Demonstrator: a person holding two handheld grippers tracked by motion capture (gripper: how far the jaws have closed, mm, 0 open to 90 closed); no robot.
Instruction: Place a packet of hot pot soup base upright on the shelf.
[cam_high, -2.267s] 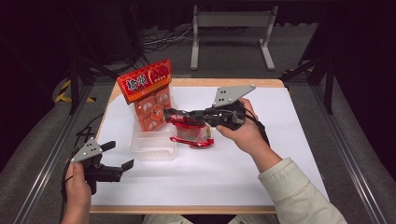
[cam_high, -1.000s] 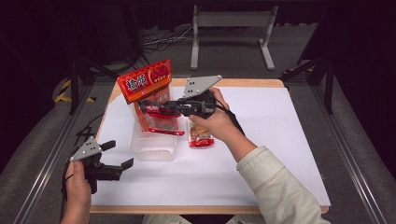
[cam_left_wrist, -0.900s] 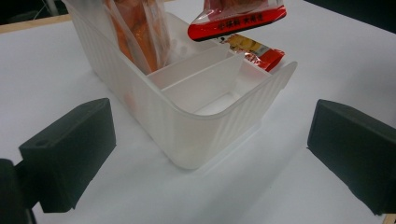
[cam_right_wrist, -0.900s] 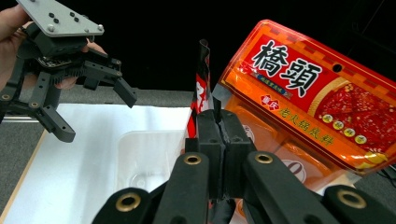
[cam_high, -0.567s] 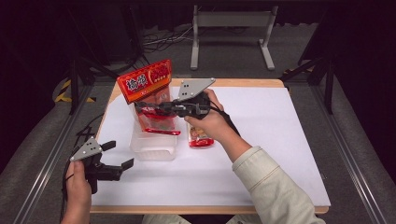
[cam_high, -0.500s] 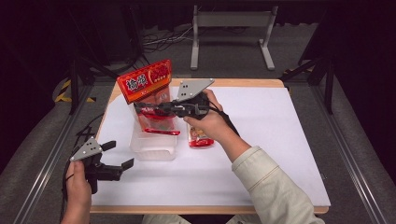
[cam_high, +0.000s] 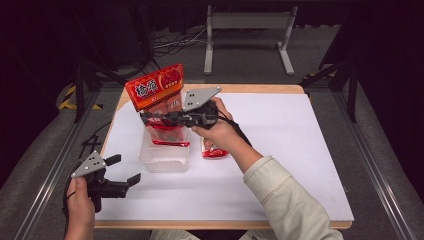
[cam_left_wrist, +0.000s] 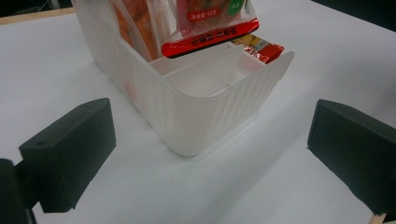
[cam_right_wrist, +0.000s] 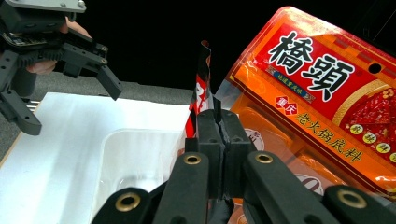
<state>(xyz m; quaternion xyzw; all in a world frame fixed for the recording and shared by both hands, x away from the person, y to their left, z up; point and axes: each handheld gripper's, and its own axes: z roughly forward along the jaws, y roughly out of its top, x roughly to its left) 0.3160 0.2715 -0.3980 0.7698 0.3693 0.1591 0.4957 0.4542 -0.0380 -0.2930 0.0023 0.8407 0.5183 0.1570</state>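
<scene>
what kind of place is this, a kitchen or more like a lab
More like a lab or recording setup: a white-topped table in a dark room, loose cables and a metal stand on the floor behind.

The right gripper has its two black jaws pressed together on the thin edge of a red packet, which stands upright between them. Just to the right leans a large orange pouch with bold Chinese lettering. Below left sits a clear plastic tub on the white table. The left gripper hangs at upper left, jaws apart.
</scene>
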